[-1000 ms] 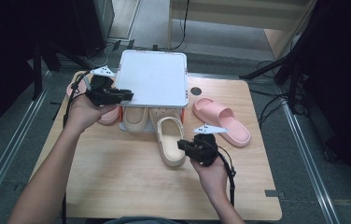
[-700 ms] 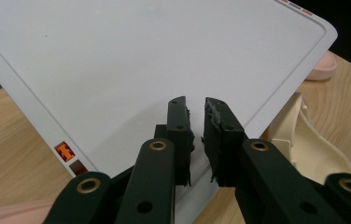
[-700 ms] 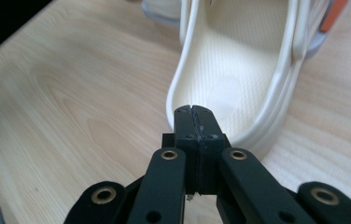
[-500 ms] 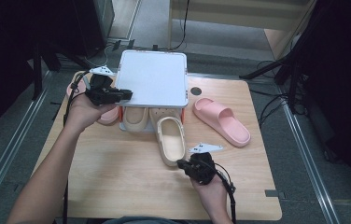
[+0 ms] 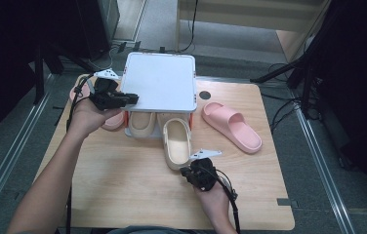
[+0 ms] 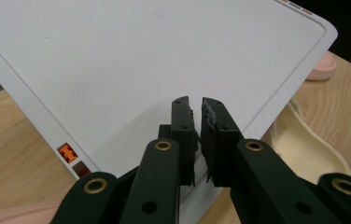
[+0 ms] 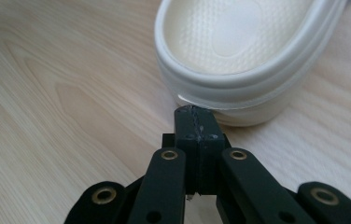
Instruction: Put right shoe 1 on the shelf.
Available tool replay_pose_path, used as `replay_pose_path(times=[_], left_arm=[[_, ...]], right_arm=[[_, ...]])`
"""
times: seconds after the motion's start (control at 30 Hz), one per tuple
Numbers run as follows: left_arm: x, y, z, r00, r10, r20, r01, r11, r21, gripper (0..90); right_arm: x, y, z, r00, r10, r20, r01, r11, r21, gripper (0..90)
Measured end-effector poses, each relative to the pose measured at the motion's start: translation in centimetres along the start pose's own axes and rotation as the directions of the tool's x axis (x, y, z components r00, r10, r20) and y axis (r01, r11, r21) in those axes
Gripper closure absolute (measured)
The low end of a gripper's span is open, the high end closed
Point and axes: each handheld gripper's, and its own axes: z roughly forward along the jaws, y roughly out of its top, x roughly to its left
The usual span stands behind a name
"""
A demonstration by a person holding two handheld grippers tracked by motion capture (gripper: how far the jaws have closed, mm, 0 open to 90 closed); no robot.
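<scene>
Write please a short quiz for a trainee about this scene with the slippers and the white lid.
1. True or false: the right gripper has its jaws shut with nothing between them.
2. Which thing lies nearest to the right gripper's tips? A) pink slipper B) cream slipper C) white lid
3. On which side of the white lid, in the high view, is the left gripper?

Key
1. True: the pads meet, just short of the cream slipper's heel.
2. B
3. At its left edge; the jaws reach over the lid with a narrow gap between them and grip nothing.
</scene>
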Motion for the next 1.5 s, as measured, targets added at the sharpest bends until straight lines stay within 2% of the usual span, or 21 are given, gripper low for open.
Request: replay_pose_path(times=[0.1, 0.23, 0.43, 0.57, 0.73, 1.13, 1.5], left_arm=[[-0.1, 0.0, 0.0, 1.0000, 0.003, -0.004, -0.003, 1.0000, -0.001, 83.3], [-0.1, 0.0, 0.0, 1.0000, 0.003, -0.004, -0.003, 1.0000, -0.002, 83.3], [0.0, 0.0, 0.1, 0.9999, 0.011, -0.002, -0.011, 0.9999, -0.003, 84.2], [0.1, 0.0, 0.1, 1.0000, 0.007, 0.003, -0.007, 1.0000, -0.005, 84.3], [0.0, 0.0, 0.1, 1.0000, 0.007, 0.000, -0.007, 1.0000, -0.004, 84.4], [0.1, -0.1, 0.1, 1.0000, 0.007, 0.005, -0.007, 1.0000, -0.008, 84.4], [0.0, 0.0, 0.1, 1.0000, 0.001, 0.001, -0.001, 1.0000, -0.008, 84.3]], right_arm=[[0.4, 0.8, 0.2, 0.9998, -0.018, -0.009, 0.018, 1.000, -0.022, 90.0], [0.7, 1.4, 0.6, 0.9992, -0.040, 0.002, 0.040, 0.999, -0.017, 90.0], [0.2, 3.0, 1.6, 0.9985, -0.050, 0.023, 0.050, 0.998, -0.022, 90.0], [-0.2, 4.0, 2.2, 0.9978, -0.052, 0.042, 0.054, 0.998, -0.045, 90.0], [-1.1, 5.4, 3.3, 0.9979, -0.027, 0.059, 0.031, 0.997, -0.071, 90.0], [-2.5, 7.5, 5.5, 0.9973, 0.001, 0.073, 0.005, 0.996, -0.087, 90.0], [-3.2, 8.1, 6.1, 0.9986, 0.010, 0.052, -0.004, 0.994, -0.105, 88.3]])
